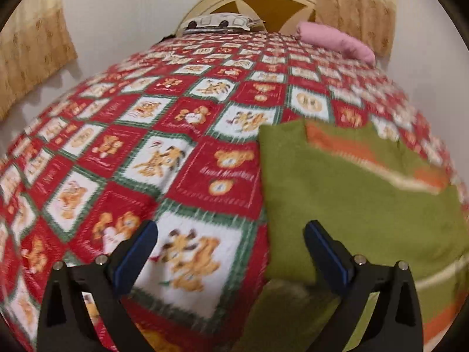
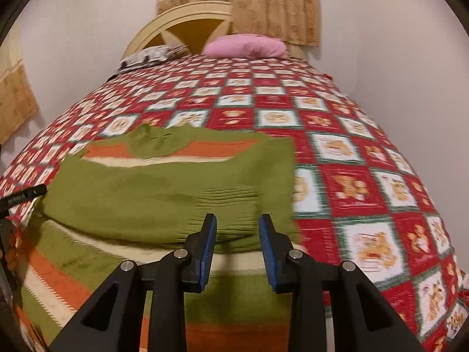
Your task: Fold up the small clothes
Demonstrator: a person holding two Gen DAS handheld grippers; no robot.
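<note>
A green garment with orange and cream stripes [image 1: 351,190] lies partly folded on the bed near its front edge. It also shows in the right wrist view [image 2: 152,193], with a green flap laid over the striped body. My left gripper [image 1: 231,228] is open wide and empty, above the garment's left edge and the blanket. My right gripper [image 2: 238,220] is open with a narrower gap, empty, just above the folded flap's near edge.
A red, white and green bear-patterned blanket [image 2: 351,158] covers the bed. A pink pillow [image 2: 244,45] and a patterned pillow [image 2: 149,55] lie by the cream headboard [image 2: 176,20]. Curtains [image 2: 263,3] hang behind. A dark rod [image 2: 20,196] pokes in at the left.
</note>
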